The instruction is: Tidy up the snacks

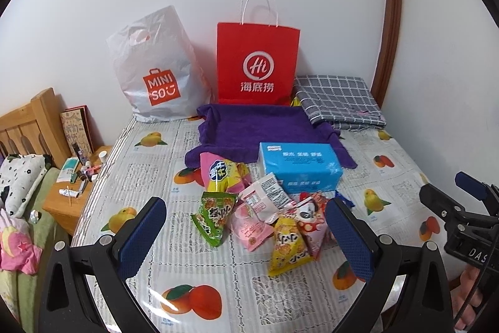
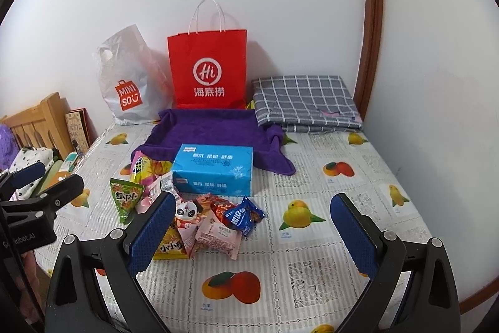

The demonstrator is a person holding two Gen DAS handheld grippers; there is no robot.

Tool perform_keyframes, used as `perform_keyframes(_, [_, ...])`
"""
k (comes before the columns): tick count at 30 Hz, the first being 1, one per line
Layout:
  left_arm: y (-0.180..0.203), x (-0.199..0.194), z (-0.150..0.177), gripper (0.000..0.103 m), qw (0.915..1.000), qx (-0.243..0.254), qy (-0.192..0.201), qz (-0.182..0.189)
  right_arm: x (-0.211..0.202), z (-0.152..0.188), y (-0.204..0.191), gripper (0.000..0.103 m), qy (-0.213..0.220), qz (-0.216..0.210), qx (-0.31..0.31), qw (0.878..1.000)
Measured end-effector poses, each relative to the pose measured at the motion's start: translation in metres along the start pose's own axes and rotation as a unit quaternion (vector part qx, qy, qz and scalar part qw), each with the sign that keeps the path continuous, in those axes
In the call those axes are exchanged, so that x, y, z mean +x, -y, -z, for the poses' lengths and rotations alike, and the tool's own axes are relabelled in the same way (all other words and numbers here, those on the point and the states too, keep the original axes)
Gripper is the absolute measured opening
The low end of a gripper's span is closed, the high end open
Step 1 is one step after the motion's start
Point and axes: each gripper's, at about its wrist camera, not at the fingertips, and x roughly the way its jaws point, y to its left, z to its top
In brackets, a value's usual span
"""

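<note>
On a table covered with a fruit-print cloth (image 1: 149,164), two hand-held grippers hover above a heap of snack packets. At far left, a wooden nightstand (image 1: 62,202) holds small toiletries; against the wall stand a white Miniso bag (image 1: 156,67) and, to its right, a red paper bag (image 1: 257,64), with a folded grey checked cloth (image 1: 336,99) farther right. In front of the bags lies a purple towel (image 1: 249,127), a blue tissue pack (image 1: 299,164) resting on its near edge. The snacks lie near the table's front: a green packet (image 1: 213,217) at left, a pink-and-yellow bag (image 1: 221,173) behind it, pink packets (image 1: 259,208) in the middle, a yellow packet (image 1: 288,242) to the right, and a dark blue packet (image 2: 246,216) at the heap's right edge. The left gripper (image 1: 246,239) has its jaws wide apart, framing the heap and holding nothing; the right gripper (image 2: 252,236) is likewise spread and empty.
</note>
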Motion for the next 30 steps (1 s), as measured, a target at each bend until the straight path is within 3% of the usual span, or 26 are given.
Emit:
perform_keyframes(7, [-0.017,0.039,0.007,0.102,0.9994,-0.014,-0.030,-0.007,0.045,0.011,0.021,0.096,-0.034,-0.003,0.024,0.999])
perform_keyframes(12, [-0.034,0.069,0.012,0.101,0.9980,-0.026,-0.056,-0.012,0.085,0.026,0.029,0.083,-0.079,-0.011,0.032,0.996])
perform_keyframes(18, [-0.053,0.101,0.020,0.101,0.9953,-0.042,-0.087,-0.009,0.135,0.042,0.024,0.077,-0.122,-0.037,0.038,0.991])
perform_keyframes(30, [-0.073,0.130,0.025,0.101,0.9928,-0.054,-0.107,0.005,0.190,0.044,0.002,0.077,-0.158,-0.061,0.006,0.985])
